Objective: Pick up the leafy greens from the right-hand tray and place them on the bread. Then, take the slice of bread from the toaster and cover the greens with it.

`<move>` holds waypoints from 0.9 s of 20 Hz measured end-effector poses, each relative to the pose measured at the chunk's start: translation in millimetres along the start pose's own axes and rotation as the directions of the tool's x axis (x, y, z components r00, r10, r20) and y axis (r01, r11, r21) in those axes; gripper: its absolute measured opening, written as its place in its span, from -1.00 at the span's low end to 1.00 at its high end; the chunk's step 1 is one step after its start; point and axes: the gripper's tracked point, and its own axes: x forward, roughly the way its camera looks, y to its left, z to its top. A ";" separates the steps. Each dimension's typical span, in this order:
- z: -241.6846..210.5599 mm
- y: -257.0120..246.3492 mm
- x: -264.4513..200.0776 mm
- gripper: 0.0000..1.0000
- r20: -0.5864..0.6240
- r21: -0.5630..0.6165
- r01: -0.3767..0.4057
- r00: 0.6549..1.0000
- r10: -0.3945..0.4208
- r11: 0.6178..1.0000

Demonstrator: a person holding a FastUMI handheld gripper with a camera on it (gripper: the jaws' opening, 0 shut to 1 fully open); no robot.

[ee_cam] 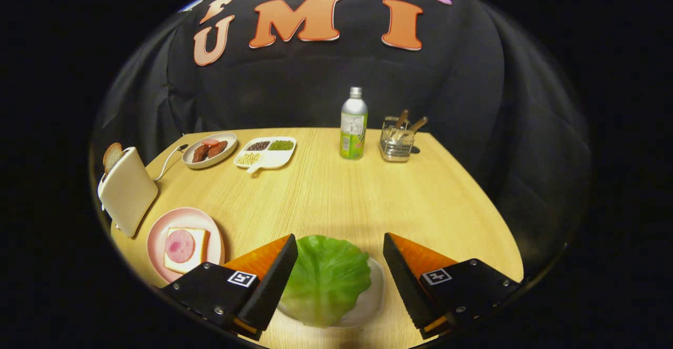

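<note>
The tongs (pixel 340 249) are wide open and hold nothing. Between the two fingers lies the green leaf (pixel 324 277), resting on a small clear tray (pixel 370 299) on the wooden table (pixel 326 191). The fingers sit on each side of the leaf, and I cannot tell if the near one touches it. A little to the left of the fingers is a pink plate (pixel 157 236) with a slice of bread (pixel 185 249) on it, and a round piece of pink meat lies on top of the bread. Just past the plate stands a white toaster (pixel 128 190) with another slice of bread (pixel 111 156) sticking up out of it. Farther back are a small plate of meat (pixel 209 150) and a white dish of beans (pixel 266 153). Near the far edge stand a bottle (pixel 353 124) and a wire basket (pixel 397 140) with wooden handles poking out.
</note>
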 end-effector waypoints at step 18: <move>-72.2 20.9 26.5 0.46 -0.358 -0.152 -0.095 0.933 0.035 0.984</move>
